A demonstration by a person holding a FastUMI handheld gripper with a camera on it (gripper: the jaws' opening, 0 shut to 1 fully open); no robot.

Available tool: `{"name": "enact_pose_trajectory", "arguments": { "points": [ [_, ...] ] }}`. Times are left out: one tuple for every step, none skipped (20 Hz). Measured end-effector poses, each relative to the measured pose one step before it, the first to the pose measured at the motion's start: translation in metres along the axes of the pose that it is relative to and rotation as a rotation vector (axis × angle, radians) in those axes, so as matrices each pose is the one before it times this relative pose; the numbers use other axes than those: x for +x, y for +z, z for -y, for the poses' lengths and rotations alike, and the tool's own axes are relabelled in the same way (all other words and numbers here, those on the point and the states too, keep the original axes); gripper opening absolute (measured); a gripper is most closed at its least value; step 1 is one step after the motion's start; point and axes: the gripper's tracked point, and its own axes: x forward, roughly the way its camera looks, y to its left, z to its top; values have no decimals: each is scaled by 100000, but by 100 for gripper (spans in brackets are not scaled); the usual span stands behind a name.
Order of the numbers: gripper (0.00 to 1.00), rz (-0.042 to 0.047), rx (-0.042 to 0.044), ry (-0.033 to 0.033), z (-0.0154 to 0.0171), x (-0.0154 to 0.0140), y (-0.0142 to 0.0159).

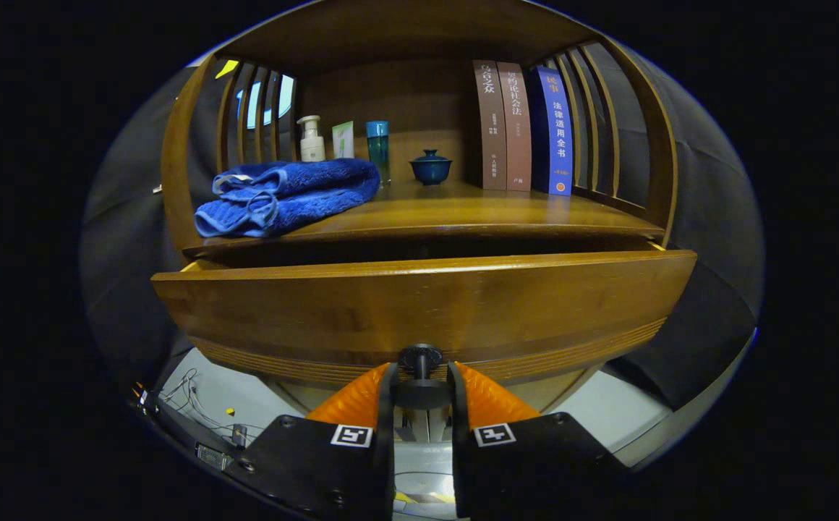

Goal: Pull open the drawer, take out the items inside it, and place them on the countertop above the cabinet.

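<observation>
Orange fingers [365, 398] of the gripper [420, 376] pinch the small, rigid drawer knob [420, 358] at lower centre, the wooden drawer's [419, 311] only handhold.

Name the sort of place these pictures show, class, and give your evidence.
Probably a staged household corner: a wooden cabinet with books, a blue towel and a lidded cup. The gripper grips the drawer's knob.
</observation>
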Motion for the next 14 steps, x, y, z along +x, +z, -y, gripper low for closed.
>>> {"name": "enact_pose_trajectory", "arguments": {
  "points": [
    [36,-544,418,190,14,-868,-414],
    [36,-691,462,264,86,-840,-435],
    [36,-583,565,332,14,-871,-455],
    [36,-738,159,1,96,-815,-464],
    [36,-907,383,-57,85,-838,-453],
    [36,-659,1190,101,21,-816,-415],
    [36,-427,933,211,15,-754,-414],
    [36,-628,-12,189,82,-656,-396],
    [36,-569,-196,203,-5,-631,-430],
    [36,-532,-191,270,-6,-639,-336],
    [36,-428,-392,10,-3,-575,-342],
    [36,-410,-245,3,12,-526,-370],
    [36,-579,106,119,-51,-414,-325],
    [36,-971,464,162,34,-255,-503]
  ]
}}
